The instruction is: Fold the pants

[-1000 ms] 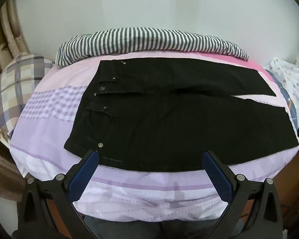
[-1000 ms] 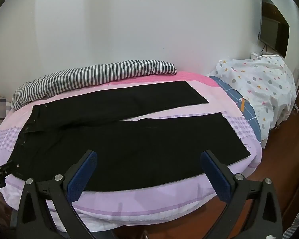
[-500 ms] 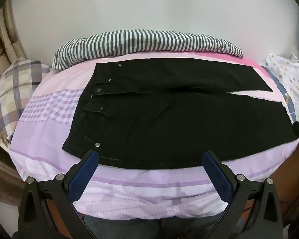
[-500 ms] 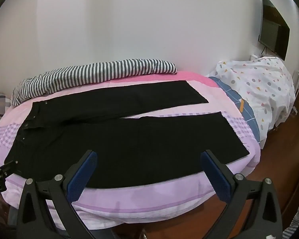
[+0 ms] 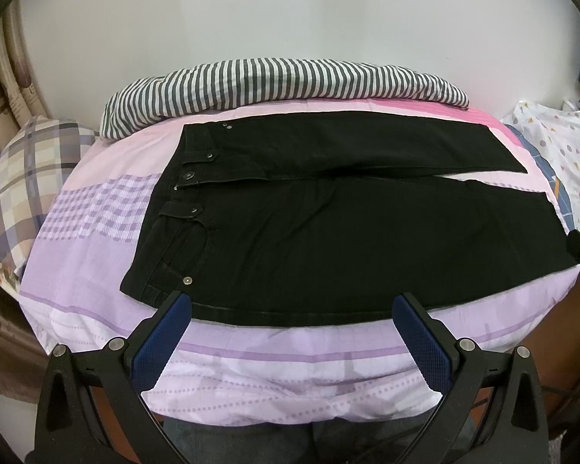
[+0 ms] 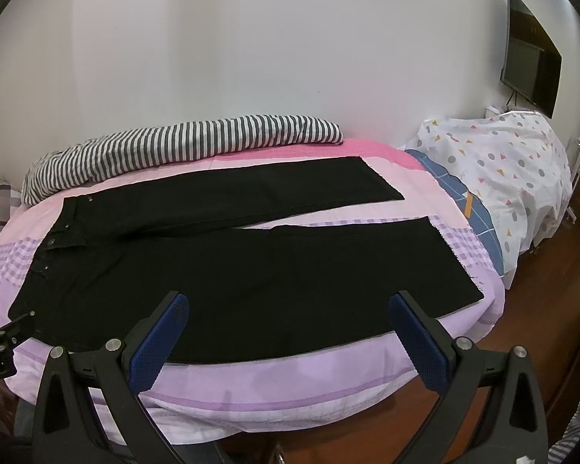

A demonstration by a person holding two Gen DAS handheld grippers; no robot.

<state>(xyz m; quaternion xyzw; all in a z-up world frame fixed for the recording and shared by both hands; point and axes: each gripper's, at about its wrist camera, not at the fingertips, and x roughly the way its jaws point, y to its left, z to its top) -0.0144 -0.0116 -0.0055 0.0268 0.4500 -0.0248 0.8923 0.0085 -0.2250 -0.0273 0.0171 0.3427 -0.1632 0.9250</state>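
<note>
Black pants (image 5: 328, 228) lie flat on the bed, waistband to the left, the two legs spread apart and running right. They also show in the right wrist view (image 6: 251, 270). My left gripper (image 5: 292, 309) is open and empty, held above the bed's near edge by the waist end of the near leg. My right gripper (image 6: 288, 307) is open and empty, above the near edge by the middle of the near leg.
The bed has a pink and lilac sheet (image 5: 96, 232). A striped blanket (image 5: 282, 81) lies along the wall. A plaid pillow (image 5: 15, 178) is at the left. A dotted white cover (image 6: 514, 166) sits past the foot. A wall screen (image 6: 529, 54) hangs at the right.
Both grippers have drifted slightly back and up from the bed, so the pants sit a little lower and farther in view. The jaws stay open. The pants have not moved.
</note>
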